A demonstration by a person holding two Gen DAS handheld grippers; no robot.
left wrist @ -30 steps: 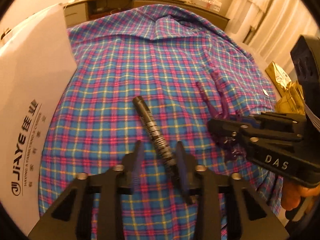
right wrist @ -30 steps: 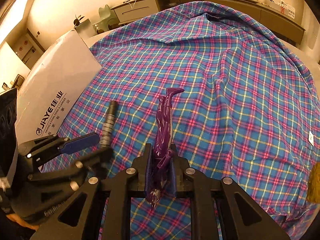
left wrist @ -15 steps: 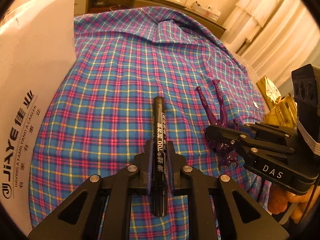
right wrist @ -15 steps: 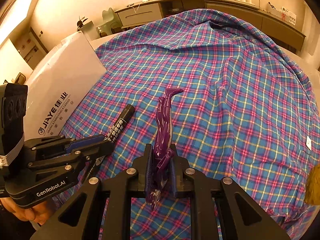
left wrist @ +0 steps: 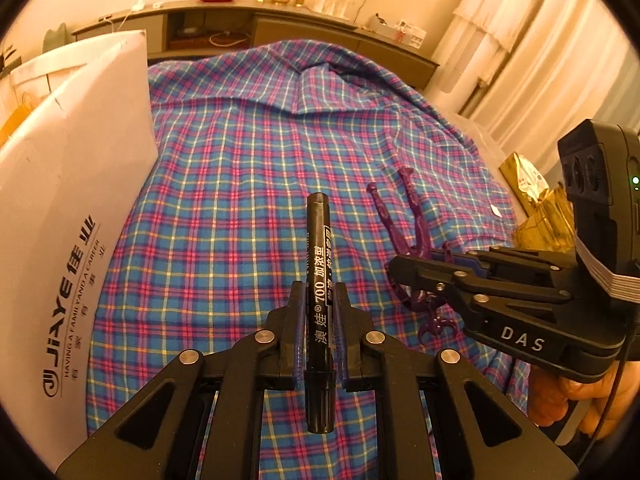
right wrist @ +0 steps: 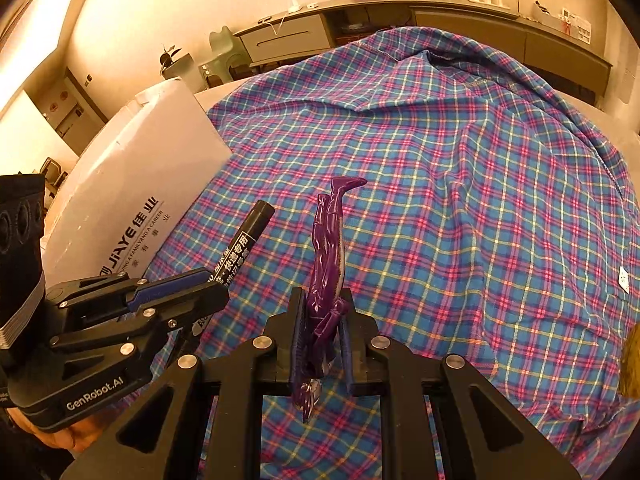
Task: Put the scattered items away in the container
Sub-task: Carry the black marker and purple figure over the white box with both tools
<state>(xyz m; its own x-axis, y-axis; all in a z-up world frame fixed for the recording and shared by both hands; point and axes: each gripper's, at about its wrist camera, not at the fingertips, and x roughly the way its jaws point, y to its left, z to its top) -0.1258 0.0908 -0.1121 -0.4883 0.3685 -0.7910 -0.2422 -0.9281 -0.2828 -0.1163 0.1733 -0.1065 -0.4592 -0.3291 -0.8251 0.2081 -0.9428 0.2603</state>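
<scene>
My left gripper (left wrist: 318, 300) is shut on a black marker (left wrist: 318, 264) with white print, which is lifted off the plaid cloth (left wrist: 248, 208) and points away from me. The right gripper (right wrist: 323, 308) is shut on a purple toy figure (right wrist: 330, 248), held by its torso with the legs pointing away. In the left wrist view the right gripper (left wrist: 404, 270) with the purple figure (left wrist: 416, 224) is at the right. In the right wrist view the left gripper (right wrist: 212, 286) and the marker (right wrist: 244, 244) are at the left. A white container (left wrist: 68, 184) with printed lettering stands to the left.
The blue and pink plaid cloth (right wrist: 460, 200) covers the whole work surface, with folds at the far side. Gold packets (left wrist: 540, 208) lie off the right edge. A long low cabinet (right wrist: 460, 20) with small items runs along the back wall. A hand (left wrist: 580, 392) holds the right gripper.
The left gripper's jaws closed on the marker, which turned from slanted to straight along the fingers, then rose off the cloth. The right gripper kept its hold on the purple figure.
</scene>
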